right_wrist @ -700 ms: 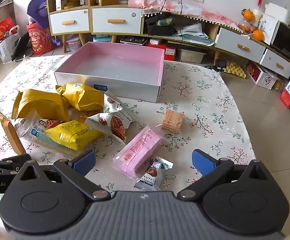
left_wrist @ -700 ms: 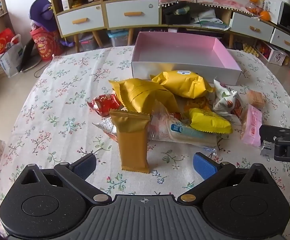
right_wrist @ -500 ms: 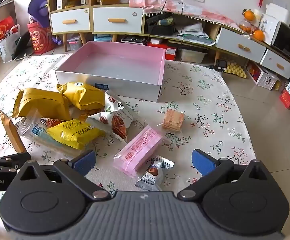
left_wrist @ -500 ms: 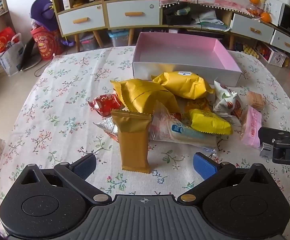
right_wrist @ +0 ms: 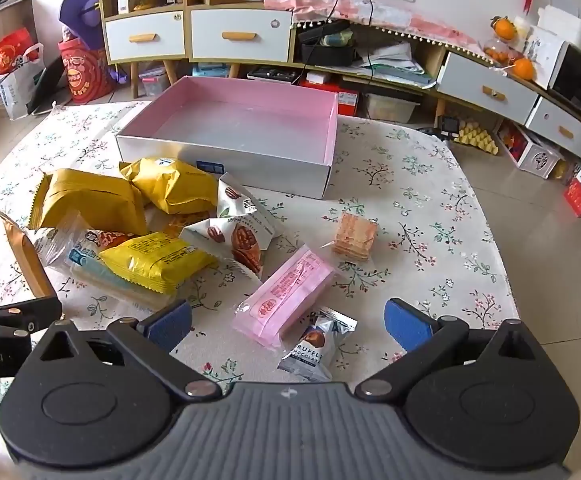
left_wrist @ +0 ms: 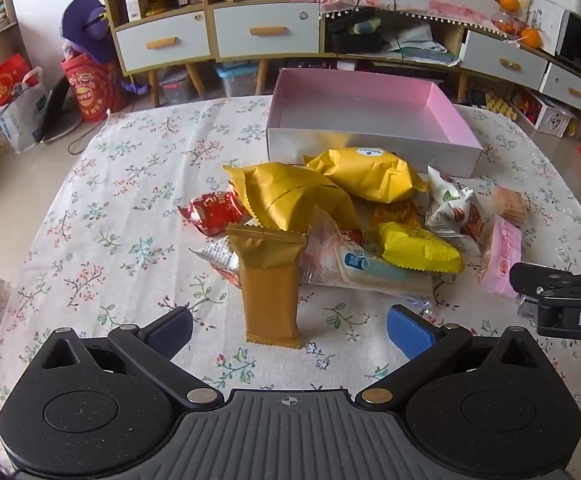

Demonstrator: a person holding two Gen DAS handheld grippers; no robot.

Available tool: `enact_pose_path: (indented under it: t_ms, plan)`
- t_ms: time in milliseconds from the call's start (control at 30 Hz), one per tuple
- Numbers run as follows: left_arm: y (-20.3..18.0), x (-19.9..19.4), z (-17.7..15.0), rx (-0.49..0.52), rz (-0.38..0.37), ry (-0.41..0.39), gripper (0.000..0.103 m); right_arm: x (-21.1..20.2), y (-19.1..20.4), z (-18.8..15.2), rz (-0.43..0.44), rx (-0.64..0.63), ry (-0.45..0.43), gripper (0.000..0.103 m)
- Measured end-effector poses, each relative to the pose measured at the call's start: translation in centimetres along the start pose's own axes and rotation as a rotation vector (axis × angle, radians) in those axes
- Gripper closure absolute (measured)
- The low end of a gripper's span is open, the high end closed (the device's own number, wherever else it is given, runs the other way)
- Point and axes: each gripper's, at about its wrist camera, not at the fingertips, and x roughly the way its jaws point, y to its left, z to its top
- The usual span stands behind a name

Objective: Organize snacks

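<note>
Snacks lie heaped mid-frame on the floral tablecloth [left_wrist: 102,208], none yet in the pink box [left_wrist: 454,120] at upper centre of the left view. Since a moment ago little has changed: both cameras have crept slightly forward, the pile sits a touch larger in frame, and no packet has shifted. That suggests the approach is only starting, with sorting not begun.

Left to right in the left view: a red packet [left_wrist: 212,213] at the pile's left edge, a brown bar [left_wrist: 268,280] standing upright at lower centre, two yellow bags [left_wrist: 296,194] behind it, a clear-wrapped pack [left_wrist: 364,270], a small yellow pack [left_wrist: 418,248], a nut bag [left_wrist: 452,210], and a pink pack [left_wrist: 502,254] at right. The left gripper [left_wrist: 289,330] is spread wide, empty, with the brown bar straight ahead between its fingers; that looks the likely first pick.

In the right view, the right gripper [right_wrist: 288,326] is likewise spread and empty, with the pink pack and a truffle chocolate [right_wrist: 316,346] just ahead of it and a wafer [right_wrist: 354,236] beyond.
</note>
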Motion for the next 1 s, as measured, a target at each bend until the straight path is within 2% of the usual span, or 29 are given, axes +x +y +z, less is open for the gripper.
enact_pose_path:
  t_ms: [1000]
  plan:
    - [0.31,-0.55,0.11,-0.010,-0.005,-0.015,0.000,-0.22,0.52,0.04,0.000,-0.009,-0.005,0.000]
